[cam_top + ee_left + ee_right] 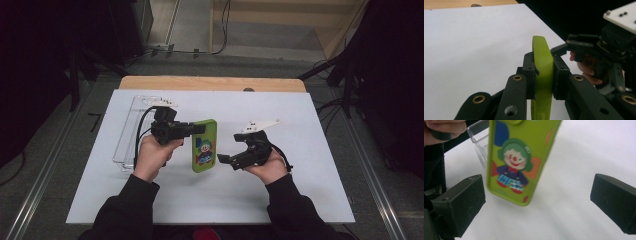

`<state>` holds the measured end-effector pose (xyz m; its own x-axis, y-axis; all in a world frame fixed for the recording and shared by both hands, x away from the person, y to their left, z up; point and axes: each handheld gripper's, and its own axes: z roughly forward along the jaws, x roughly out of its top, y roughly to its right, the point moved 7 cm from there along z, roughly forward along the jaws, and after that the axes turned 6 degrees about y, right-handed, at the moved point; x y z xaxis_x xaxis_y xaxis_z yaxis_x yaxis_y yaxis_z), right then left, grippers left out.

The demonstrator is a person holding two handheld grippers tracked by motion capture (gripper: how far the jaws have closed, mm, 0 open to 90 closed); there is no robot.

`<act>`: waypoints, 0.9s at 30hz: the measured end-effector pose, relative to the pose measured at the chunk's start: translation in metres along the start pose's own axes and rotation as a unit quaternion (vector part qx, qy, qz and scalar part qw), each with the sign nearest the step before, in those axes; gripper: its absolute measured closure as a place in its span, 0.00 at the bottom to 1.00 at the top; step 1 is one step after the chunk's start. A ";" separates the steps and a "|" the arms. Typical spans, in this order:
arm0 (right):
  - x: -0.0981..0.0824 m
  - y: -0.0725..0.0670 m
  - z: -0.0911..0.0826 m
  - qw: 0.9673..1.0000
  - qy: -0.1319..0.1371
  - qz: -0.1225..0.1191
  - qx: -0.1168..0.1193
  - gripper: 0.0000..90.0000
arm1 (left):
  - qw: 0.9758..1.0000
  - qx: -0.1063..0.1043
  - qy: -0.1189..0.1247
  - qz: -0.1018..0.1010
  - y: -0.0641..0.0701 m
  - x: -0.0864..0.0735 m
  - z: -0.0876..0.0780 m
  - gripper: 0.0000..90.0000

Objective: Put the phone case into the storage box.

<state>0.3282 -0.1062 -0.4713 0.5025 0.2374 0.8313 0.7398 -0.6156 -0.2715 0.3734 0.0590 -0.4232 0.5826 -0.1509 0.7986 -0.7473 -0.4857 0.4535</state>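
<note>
The left gripper (199, 128) has its two black jaws pressed flat on either face of a green phone case (204, 145), pinching it near its upper end. In the left gripper view the pads (560, 75) sit tight against the green edge (542, 72), one on each side, with no gap showing. The case hangs from that grip above the table, standing on its long side and tilted a little, its lower end near the white sheet; whether it touches the sheet I cannot tell. Its printed face carries a cartoon clown (514, 162) with green hair, a red nose and a purple top, turned toward the right gripper.

The right gripper (223, 159) sits just beside the case, on its printed side, apart from it. Its jaws stand wide, and in the right gripper view the two black pads (461, 202) frame the lower end of the case with nothing between them.

The person's left hand (152, 155) wraps the left gripper's handle, the right hand (270, 165) cups the other from below, and both dark sleeves come in from the near edge.

Behind the left hand a clear plastic tray (131, 130) lies on the white sheet (300, 130) that covers the table. The wooden edge of the table (210, 83) shows along the far side.
</note>
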 end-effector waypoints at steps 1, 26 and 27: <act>0.001 0.001 -0.002 1.000 0.003 0.000 0.004 0.00 | 1.000 -0.003 -0.002 0.004 0.001 0.000 -0.001 0.87; 0.014 0.001 -0.025 0.997 -0.008 -0.040 0.073 0.00 | 0.995 -0.075 -0.047 0.049 0.021 -0.012 0.002 0.86; 0.014 0.001 -0.026 0.996 -0.008 -0.040 0.075 0.00 | 0.995 -0.077 -0.050 0.050 0.022 -0.013 0.003 0.86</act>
<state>0.3248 -0.1230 -0.4472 0.4455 0.2937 0.8457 0.8355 -0.4757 -0.2749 0.3505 0.0480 -0.4247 0.5259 -0.2800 0.8031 -0.8388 -0.3271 0.4352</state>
